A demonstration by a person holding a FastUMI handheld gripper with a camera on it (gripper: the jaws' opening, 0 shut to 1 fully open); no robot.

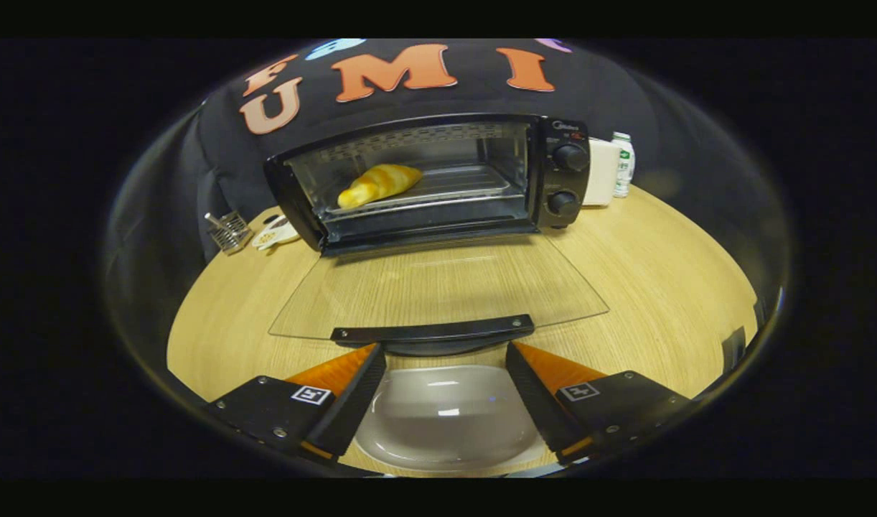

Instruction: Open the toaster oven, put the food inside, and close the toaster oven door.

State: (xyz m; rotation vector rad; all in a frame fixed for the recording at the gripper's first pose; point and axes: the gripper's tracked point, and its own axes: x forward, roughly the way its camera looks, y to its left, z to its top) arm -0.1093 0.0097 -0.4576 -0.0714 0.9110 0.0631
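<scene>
1. While the gripper sits low over the wooden table, its two fingers stand well apart with nothing between them but a white plate lying on the table beneath; the gripper is open and holds nothing.
2. Just ahead of the fingertips lies the dark handle bar of the glass door, which is folded fully down and lies flat, close over the table, its hinge edge at the toaster oven and its handle edge nearest the gripper.
3. Beyond the door, the oven cavity stands open, and the croissant rests on the wire rack, towards the cavity's left side.
4. The croissant's long axis runs mostly across the oven mouth, skewed so that its paler end points toward the front left and its other end toward the back middle.
5. Judging by this layout, the food is already in, so the step in hand is closing the door.
6. The next move likely calls for getting the fingers at or under the handle bar and swinging the door up about its hinge until it meets the oven front; the croissant sits back from the sill, so it should not foul the door.
7. Farther off, two knobs sit on the oven's right panel, a small bottle stands to the right of the oven, and a wire holder sits to its left.
</scene>
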